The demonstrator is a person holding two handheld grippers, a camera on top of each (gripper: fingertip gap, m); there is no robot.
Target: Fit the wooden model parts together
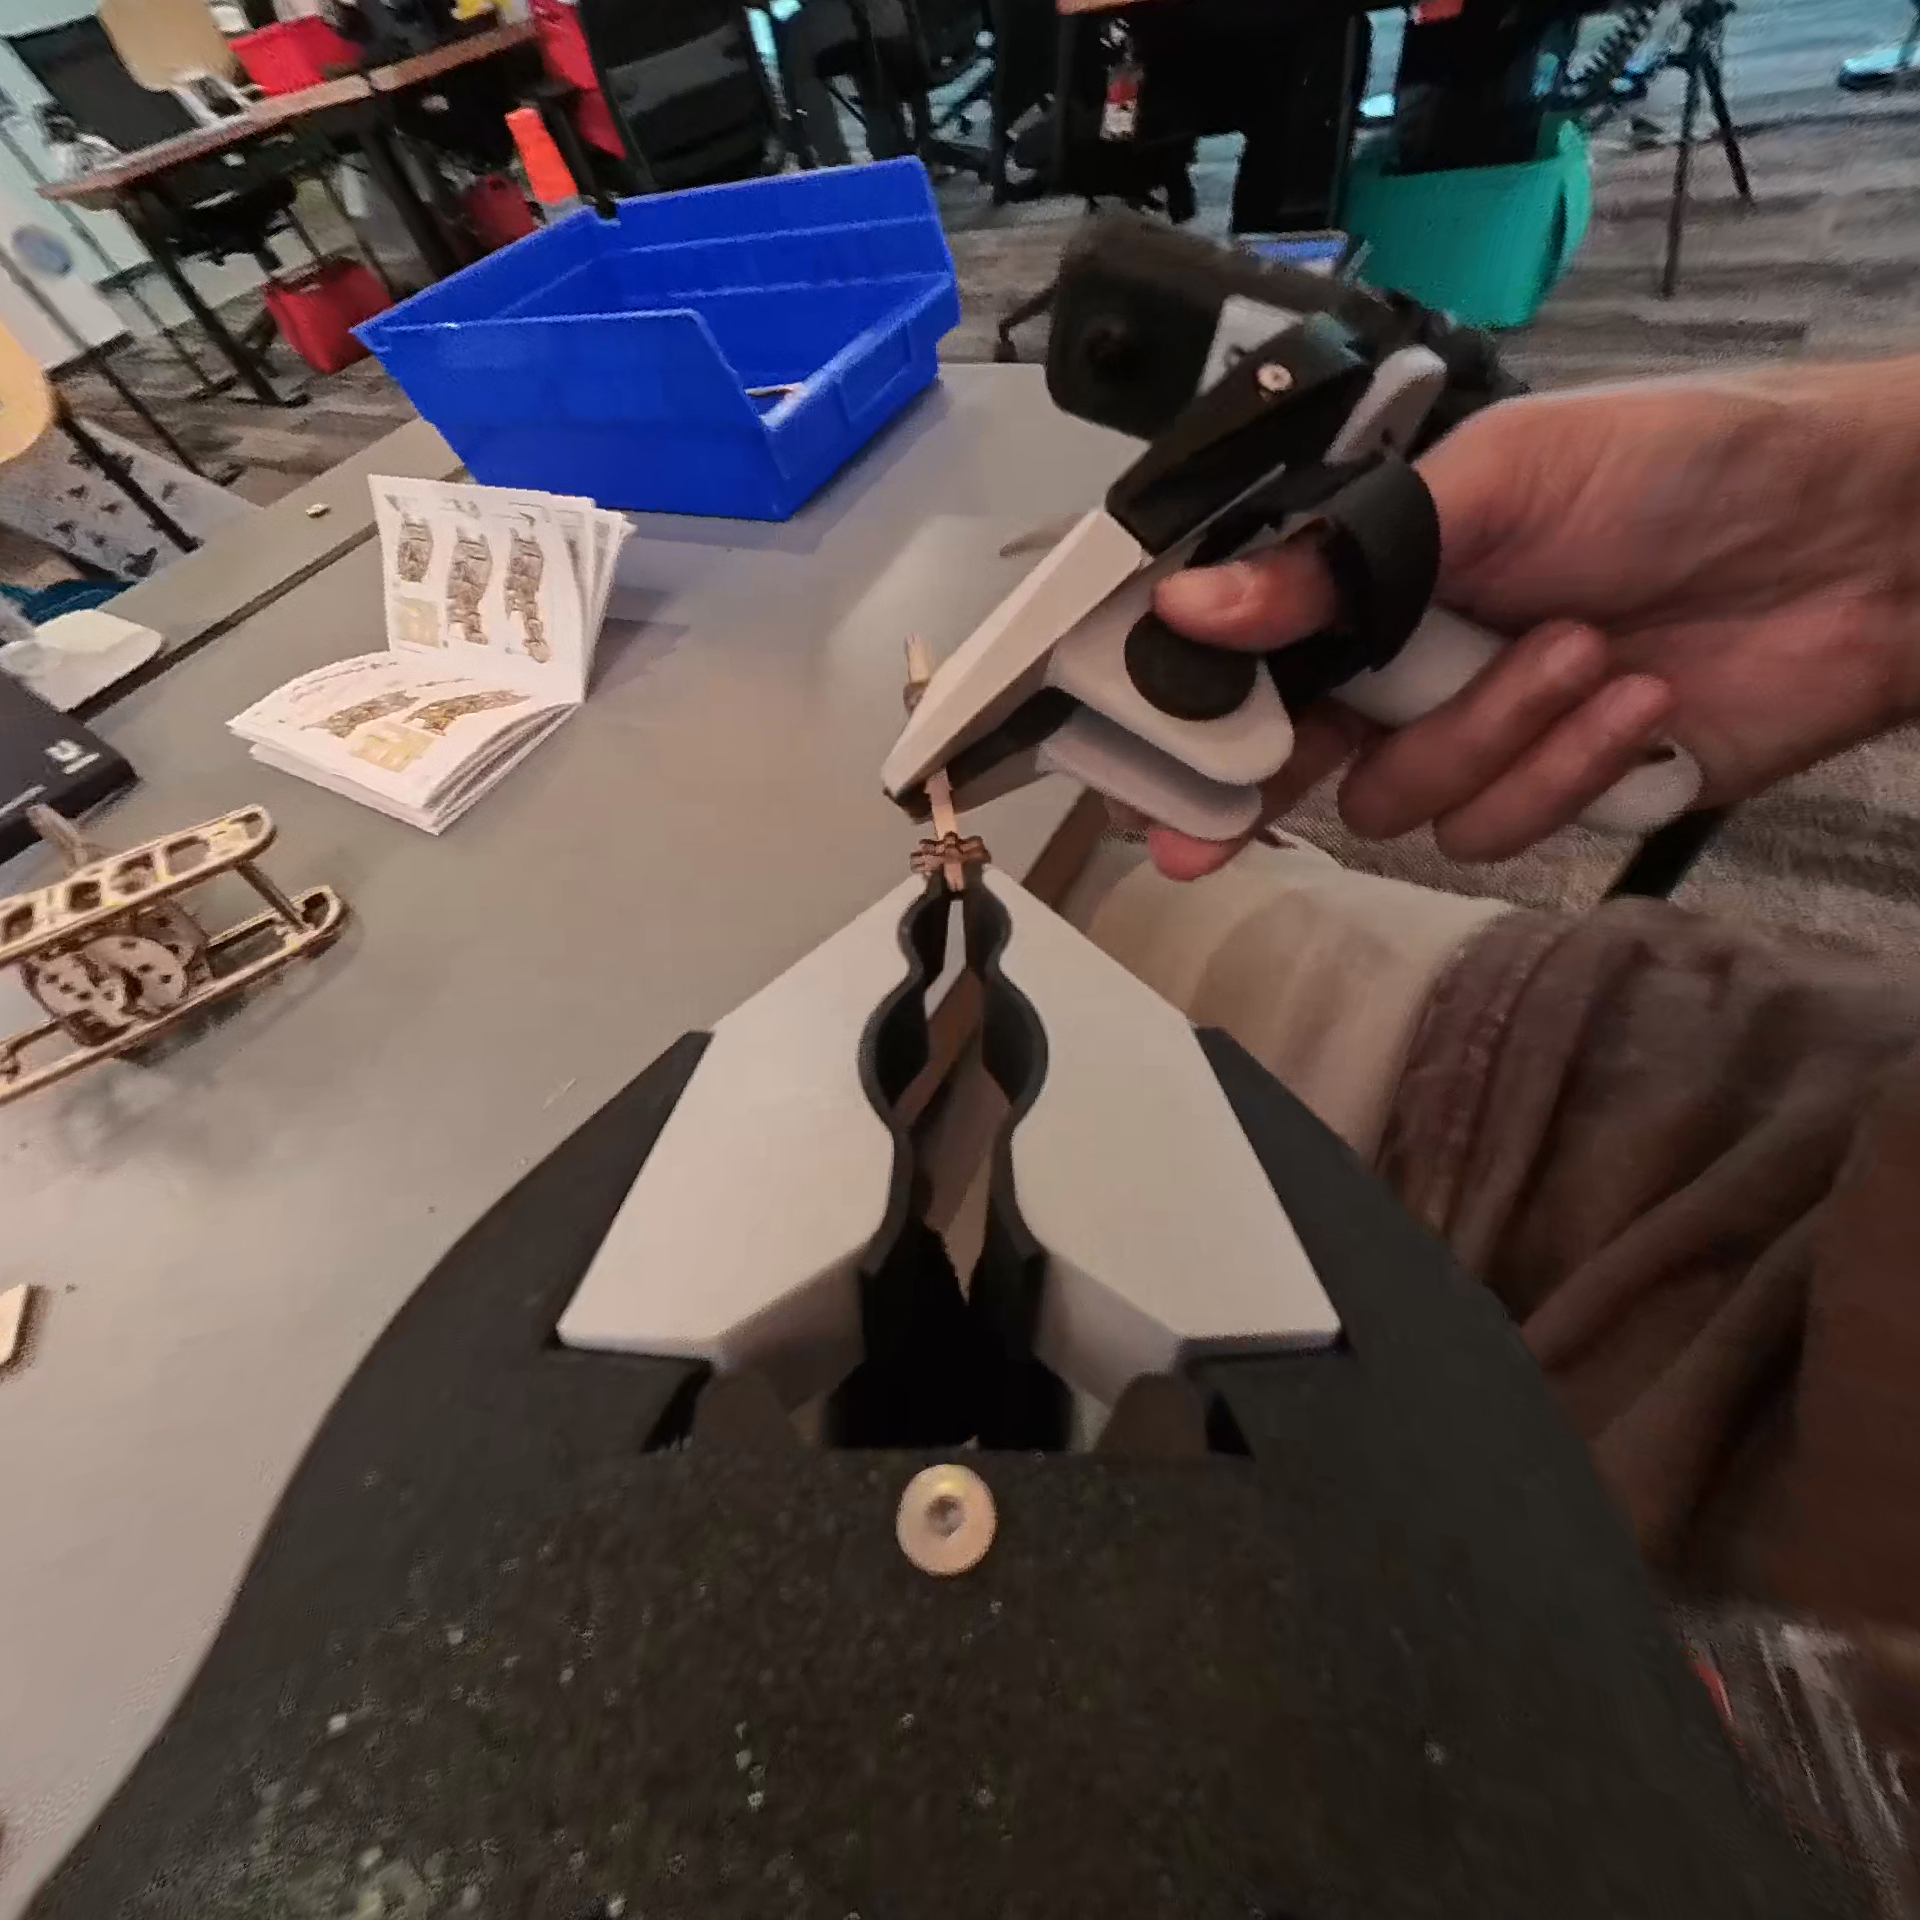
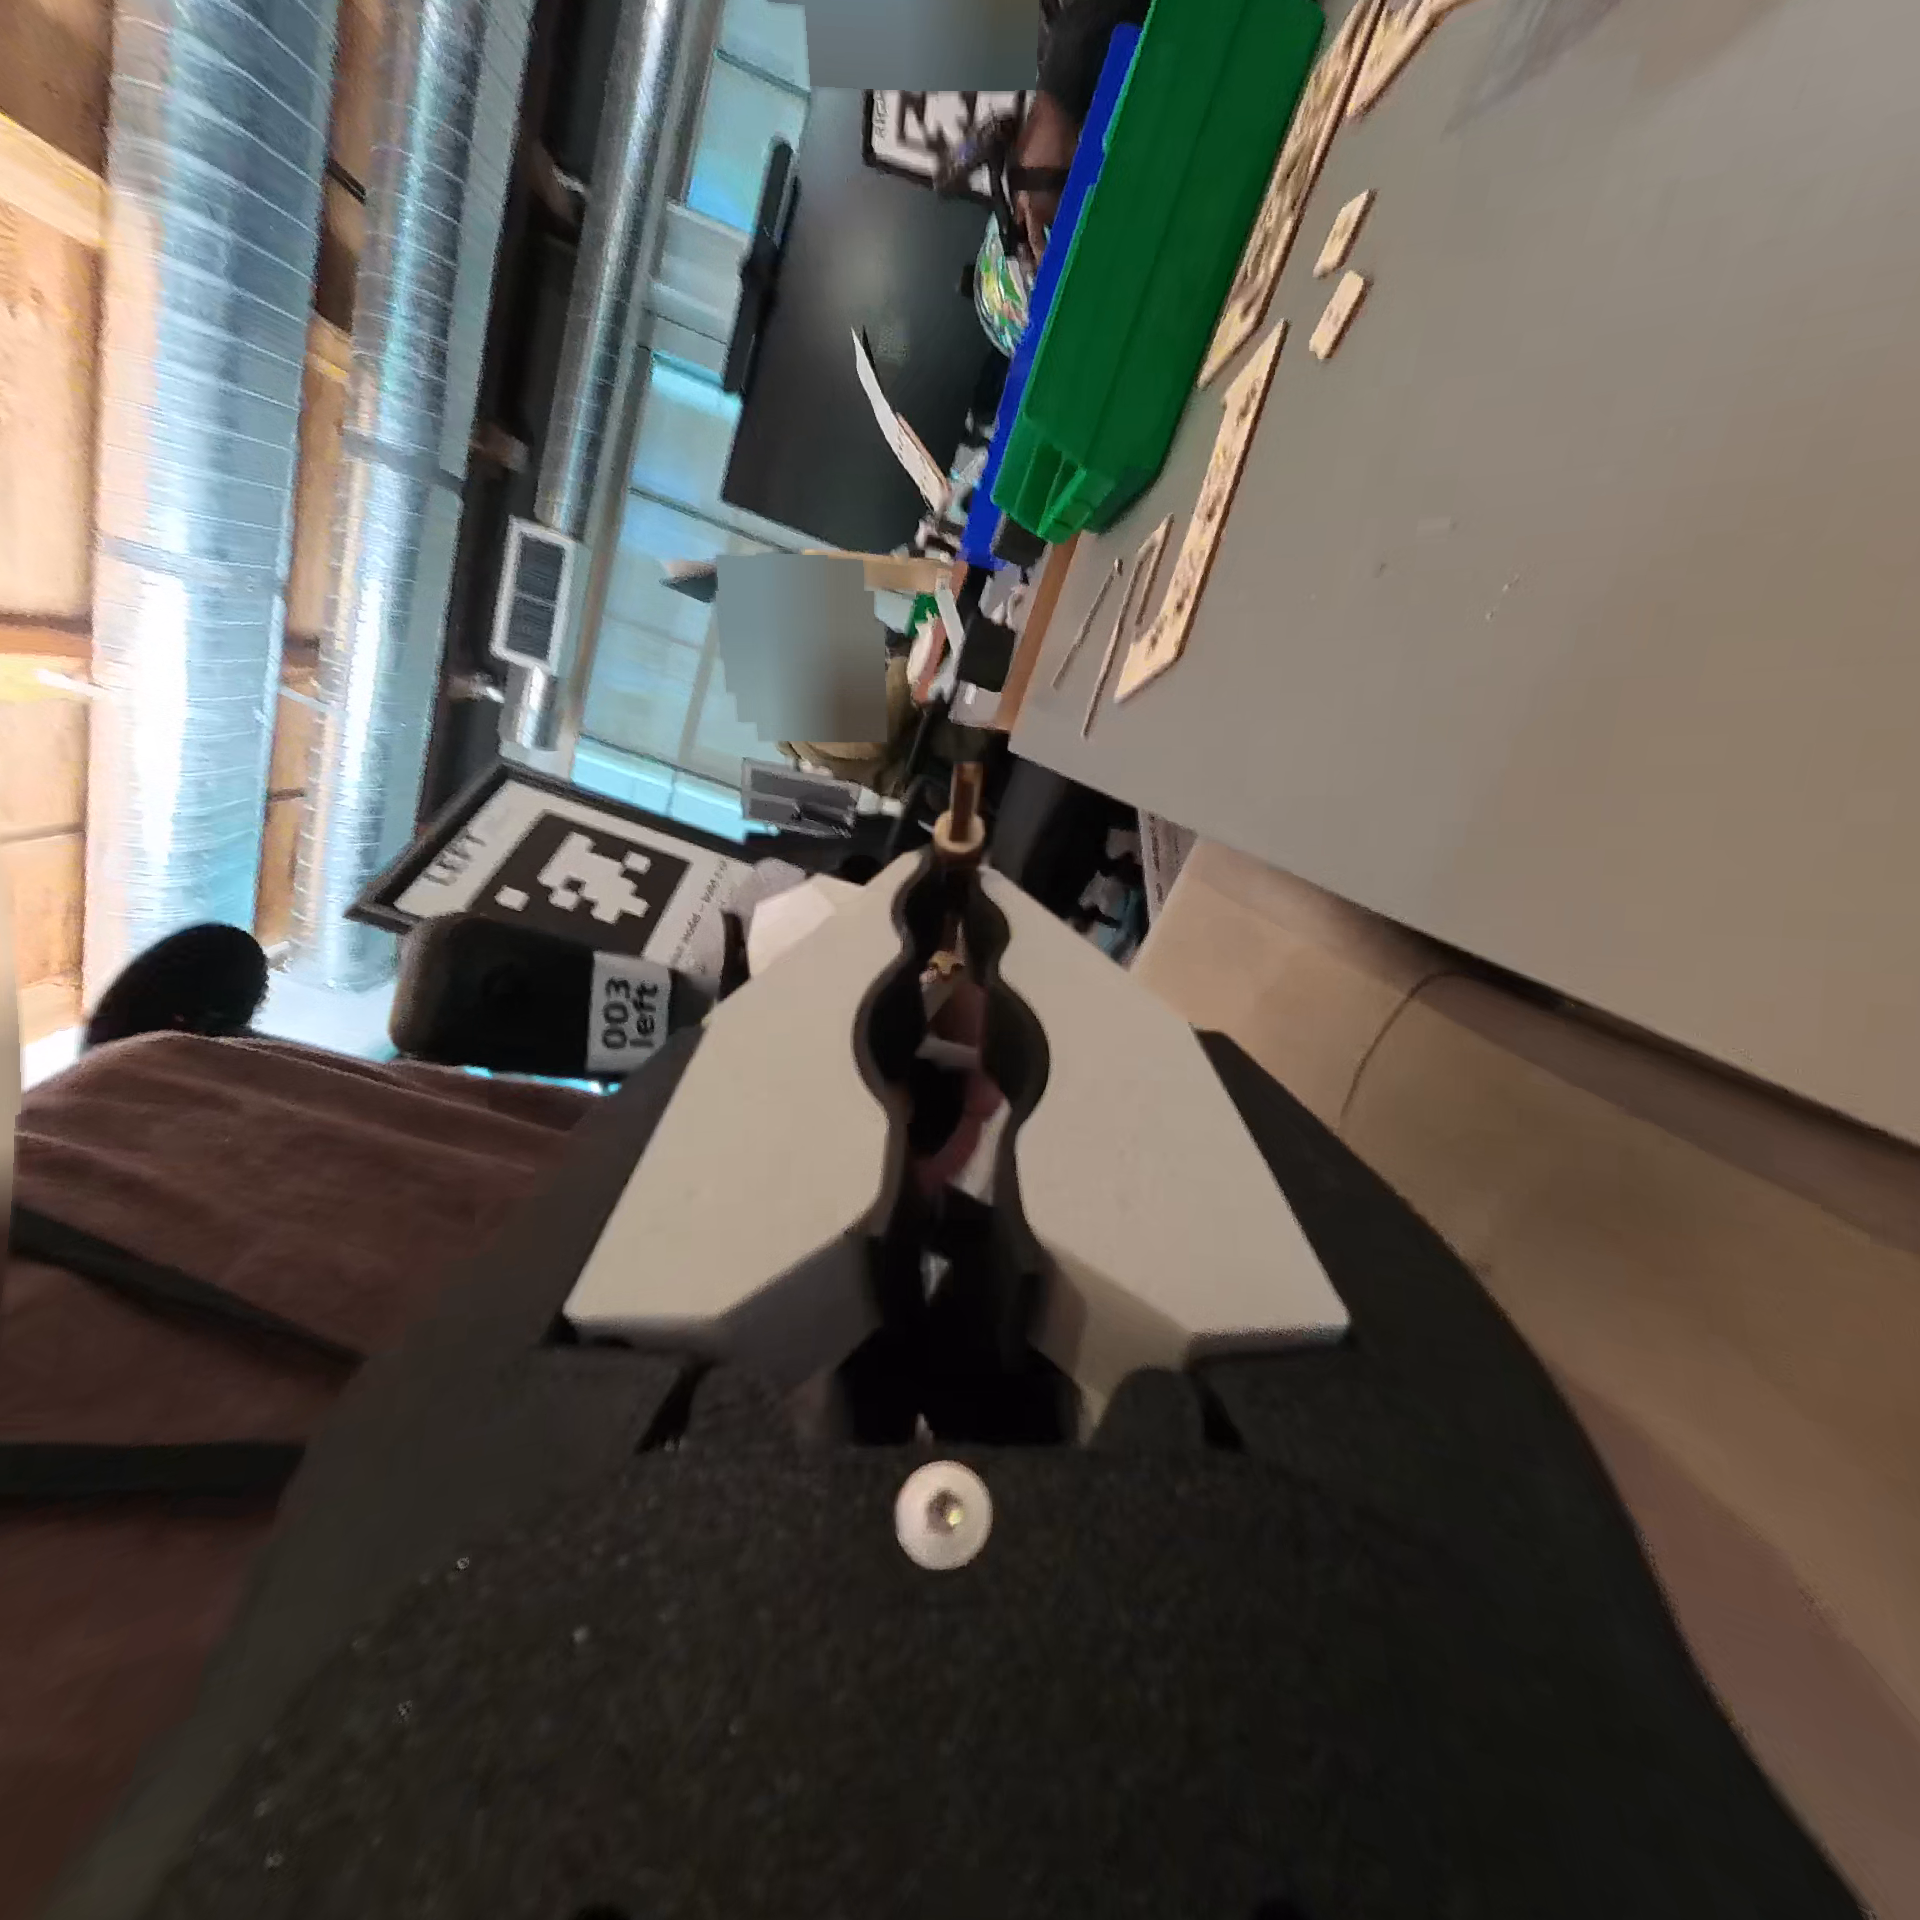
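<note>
In the left wrist view my left gripper is shut at its tips on a small wooden gear piece, held above the grey table. A thin wooden axle stick runs up from the gear into my right gripper, which a hand holds and which is shut on it. The stick's ringed end pokes out behind the fingers. In the right wrist view my right gripper is shut on the same stick, and its ringed end juts past the tips.
A part-built wooden biplane model stands at the left. An open instruction booklet and a blue bin lie behind. In the right wrist view a green bin and cut wooden sheets sit on the table. Both grippers' tips are close together, under 4 cm apart.
</note>
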